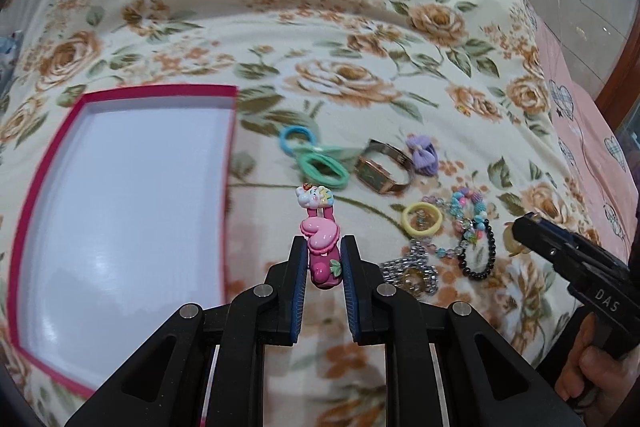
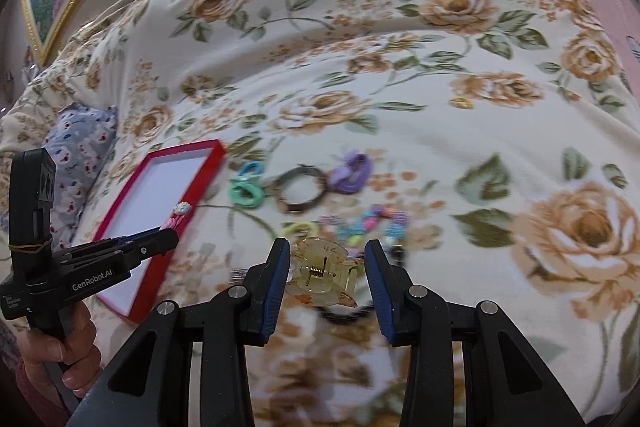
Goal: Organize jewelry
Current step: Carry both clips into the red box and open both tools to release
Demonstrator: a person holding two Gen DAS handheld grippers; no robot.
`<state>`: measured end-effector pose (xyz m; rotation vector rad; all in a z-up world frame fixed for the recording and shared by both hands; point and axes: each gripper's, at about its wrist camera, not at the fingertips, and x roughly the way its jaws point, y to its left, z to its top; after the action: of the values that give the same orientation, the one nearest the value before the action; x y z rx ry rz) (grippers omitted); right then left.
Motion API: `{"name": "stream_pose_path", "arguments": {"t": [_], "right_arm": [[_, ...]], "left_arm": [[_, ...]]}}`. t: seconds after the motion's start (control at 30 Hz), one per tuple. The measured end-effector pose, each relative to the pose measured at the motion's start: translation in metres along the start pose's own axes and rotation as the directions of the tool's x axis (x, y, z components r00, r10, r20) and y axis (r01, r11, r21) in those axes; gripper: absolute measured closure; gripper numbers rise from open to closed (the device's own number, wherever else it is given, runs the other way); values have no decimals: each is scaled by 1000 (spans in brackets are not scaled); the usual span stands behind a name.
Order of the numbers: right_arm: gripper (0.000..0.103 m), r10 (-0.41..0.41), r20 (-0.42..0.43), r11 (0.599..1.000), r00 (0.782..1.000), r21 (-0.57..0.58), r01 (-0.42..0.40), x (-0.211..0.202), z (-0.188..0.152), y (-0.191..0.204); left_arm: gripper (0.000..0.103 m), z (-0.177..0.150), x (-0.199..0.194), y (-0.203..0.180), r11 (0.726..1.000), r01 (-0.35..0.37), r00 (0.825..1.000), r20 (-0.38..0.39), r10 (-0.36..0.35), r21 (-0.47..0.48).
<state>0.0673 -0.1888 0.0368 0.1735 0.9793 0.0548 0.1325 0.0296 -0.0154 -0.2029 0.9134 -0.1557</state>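
Observation:
My left gripper [image 1: 323, 247] is shut on a pink cartoon hair clip [image 1: 320, 235] and holds it just right of the red-rimmed white box [image 1: 120, 203]. My right gripper [image 2: 327, 255] is open, its fingers on either side of a translucent yellow claw clip [image 2: 323, 275] on the floral blanket; whether the pads touch it I cannot tell. Left of centre in the right wrist view are the box [image 2: 160, 203] and the left gripper [image 2: 160, 239] with the pink clip [image 2: 178, 217]. The right gripper [image 1: 532, 227] shows at the right edge of the left wrist view.
On the blanket lie blue and green hair ties [image 1: 316, 159], a rose-gold watch [image 1: 384, 167], a purple bow [image 1: 422, 155], a yellow ring tie [image 1: 421, 219], bead bracelets [image 1: 472, 227] and a silver watch [image 1: 412, 271]. A pink sheet [image 1: 592, 147] borders the right.

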Motion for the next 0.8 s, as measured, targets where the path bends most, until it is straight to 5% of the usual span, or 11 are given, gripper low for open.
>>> {"name": "stream_pose_path", "arguments": {"t": [0.43,0.8], "right_arm": [[64,174,-65,976,983,-121,-181,39,9,93],[64,273,-143,936,951,-190,-297,88,20,163]], "left_arm": [[87,-18,-53,67,988,-103,994,37,107,-113],[87,-9,-58,110,973,-167,984,31,175,-160]]}}
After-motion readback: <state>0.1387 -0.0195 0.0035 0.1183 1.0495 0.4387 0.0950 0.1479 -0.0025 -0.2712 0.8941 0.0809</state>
